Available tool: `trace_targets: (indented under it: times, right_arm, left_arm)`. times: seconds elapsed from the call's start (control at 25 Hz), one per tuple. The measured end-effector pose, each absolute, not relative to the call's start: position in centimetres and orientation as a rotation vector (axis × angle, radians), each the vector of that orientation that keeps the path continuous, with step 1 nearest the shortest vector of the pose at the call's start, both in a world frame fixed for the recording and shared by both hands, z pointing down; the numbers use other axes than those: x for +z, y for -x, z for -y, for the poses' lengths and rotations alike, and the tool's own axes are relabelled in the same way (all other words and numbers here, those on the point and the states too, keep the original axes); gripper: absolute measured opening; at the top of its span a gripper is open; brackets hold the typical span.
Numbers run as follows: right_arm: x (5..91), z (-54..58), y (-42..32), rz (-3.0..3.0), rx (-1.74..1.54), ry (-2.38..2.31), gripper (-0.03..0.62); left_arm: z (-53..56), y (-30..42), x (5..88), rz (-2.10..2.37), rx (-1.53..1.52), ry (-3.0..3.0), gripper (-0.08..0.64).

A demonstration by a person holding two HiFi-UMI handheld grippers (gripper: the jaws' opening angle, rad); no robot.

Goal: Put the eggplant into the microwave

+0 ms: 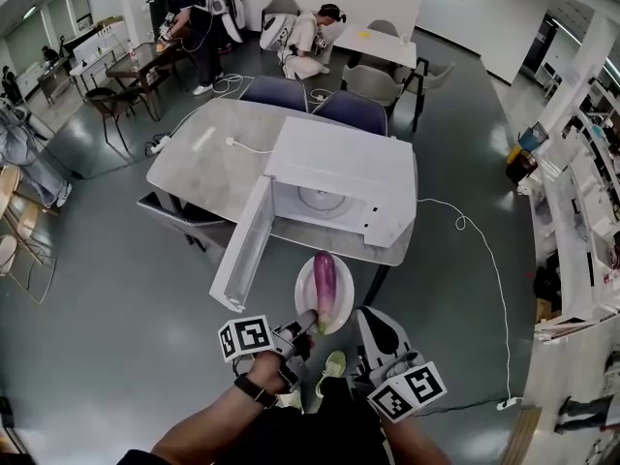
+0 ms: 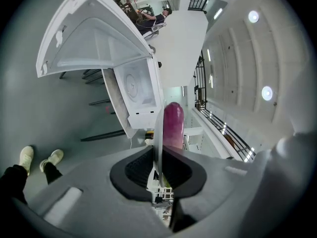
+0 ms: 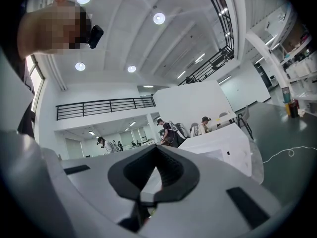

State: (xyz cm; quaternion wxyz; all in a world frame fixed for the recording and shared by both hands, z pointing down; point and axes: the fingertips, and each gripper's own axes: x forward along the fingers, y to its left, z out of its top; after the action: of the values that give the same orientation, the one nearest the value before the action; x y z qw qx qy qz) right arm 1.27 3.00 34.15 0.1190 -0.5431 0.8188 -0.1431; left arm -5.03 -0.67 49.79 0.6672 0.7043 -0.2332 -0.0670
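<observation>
A purple eggplant point(image 1: 325, 279) lies on a white plate point(image 1: 303, 296) held in the air just in front of the table. My left gripper point(image 1: 308, 320) is shut on the plate's near rim. In the left gripper view the plate point(image 2: 158, 133) stands edge-on between the jaws, and the eggplant point(image 2: 173, 125) lies beyond them. The white microwave point(image 1: 339, 177) sits on the table with its door point(image 1: 242, 245) swung open to the left, and its glass turntable point(image 1: 320, 199) shows inside. My right gripper point(image 1: 373, 325) hangs to the right of the plate, shut and holding nothing.
The microwave sits at the near right end of a grey table point(image 1: 208, 163) with dark chairs point(image 1: 276, 92) behind it. A white cable point(image 1: 484, 250) runs over the floor at the right. People stand and crouch at the far end of the room.
</observation>
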Motion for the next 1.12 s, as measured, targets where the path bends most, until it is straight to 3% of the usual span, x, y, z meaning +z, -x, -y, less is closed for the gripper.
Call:
trace_targets:
  times: [1.12]
  right_arm:
    - [40.0,18.2,-8.1,-2.648,-0.524,1.331,0.002]
  left_arm:
    - [20.1,-2.8,60.6,0.736,-0.211,-1.441,0.04]
